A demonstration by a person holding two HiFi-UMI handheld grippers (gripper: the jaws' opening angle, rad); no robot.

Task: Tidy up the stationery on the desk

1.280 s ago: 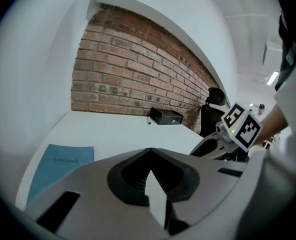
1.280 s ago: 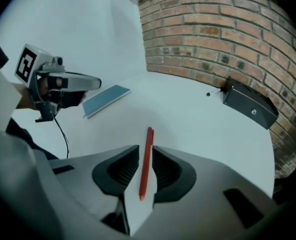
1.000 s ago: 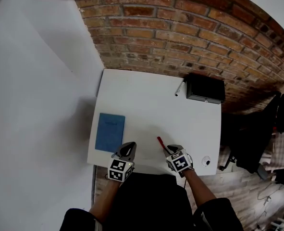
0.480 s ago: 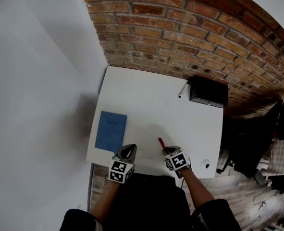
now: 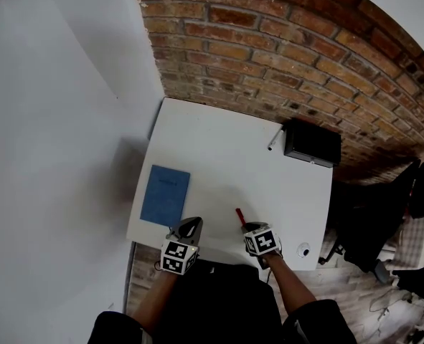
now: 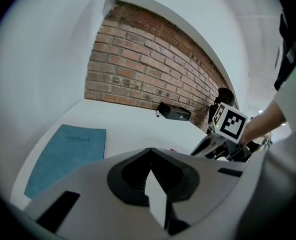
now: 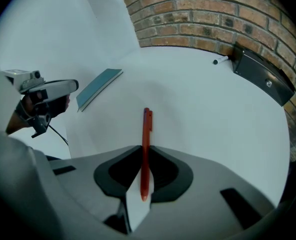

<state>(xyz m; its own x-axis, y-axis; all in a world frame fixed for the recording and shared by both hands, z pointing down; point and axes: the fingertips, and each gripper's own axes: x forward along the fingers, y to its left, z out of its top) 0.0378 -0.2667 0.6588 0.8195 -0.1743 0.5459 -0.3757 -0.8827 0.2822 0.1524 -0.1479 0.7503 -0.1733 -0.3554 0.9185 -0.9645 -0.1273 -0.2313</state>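
Observation:
My right gripper is shut on a red pen near the white desk's front edge; the pen sticks out forward past the jaws. My left gripper hovers at the front edge, shut with nothing between its jaws. A blue notebook lies flat at the desk's left side, just left of the left gripper, and shows in the left gripper view too, notebook. A black box stands at the far right against the brick wall, with a white pen lying by its left end.
The white desk sits in a corner: brick wall behind, white wall on the left. A small round white object lies near the front right corner. A dark chair and cables are on the floor to the right.
Both grippers stay at the desk's front edge; the right one has drawn back slightly with the red pen. The head camera has shifted a little.

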